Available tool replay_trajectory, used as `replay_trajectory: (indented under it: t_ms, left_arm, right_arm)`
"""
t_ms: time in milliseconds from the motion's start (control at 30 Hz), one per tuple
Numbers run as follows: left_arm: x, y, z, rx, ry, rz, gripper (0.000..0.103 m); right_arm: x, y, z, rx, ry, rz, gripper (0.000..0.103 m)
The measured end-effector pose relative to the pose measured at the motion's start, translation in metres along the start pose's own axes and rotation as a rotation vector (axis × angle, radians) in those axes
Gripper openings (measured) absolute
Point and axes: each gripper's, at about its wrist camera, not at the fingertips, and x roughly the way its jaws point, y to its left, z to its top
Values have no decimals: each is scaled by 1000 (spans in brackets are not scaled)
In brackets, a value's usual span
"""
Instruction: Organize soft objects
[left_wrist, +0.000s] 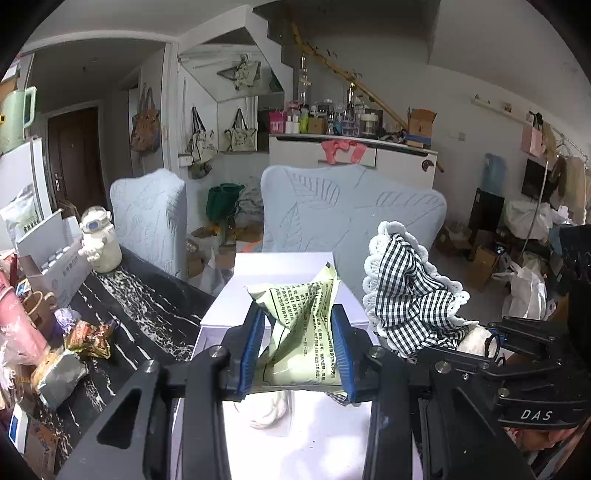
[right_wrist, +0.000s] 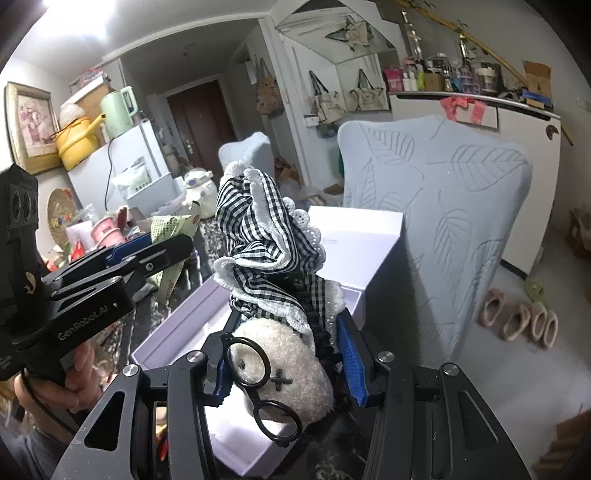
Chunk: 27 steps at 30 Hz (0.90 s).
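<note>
My left gripper is shut on a pale green soft packet with black print, held above an open white box. The same packet and left gripper show at the left of the right wrist view. My right gripper is shut on a cream plush toy wearing black round glasses and a black-and-white checked dress with lace trim. The toy hangs over the white box. In the left wrist view the dress stands just right of the packet.
A black marbled table carries snack packets, a white robot-shaped jar and cartons at the left. Two pale blue covered chairs stand behind the box. A hand grips the left tool. Slippers lie on the floor.
</note>
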Motion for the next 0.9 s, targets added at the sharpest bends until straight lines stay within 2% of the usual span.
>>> replay_trajectory:
  t_ms: [333,567,900]
  left_arm:
    - [35,11,-9,5,78,32,36]
    - [60,21,-25,12,167,72,36]
    - [87,32,-39,-47,268,67,36]
  right_arm:
    - [32,-6,1,7,35,18,48]
    - [57,-5,-2,0,79,40,49]
    - [87,-3,-14,-9,142,25,49]
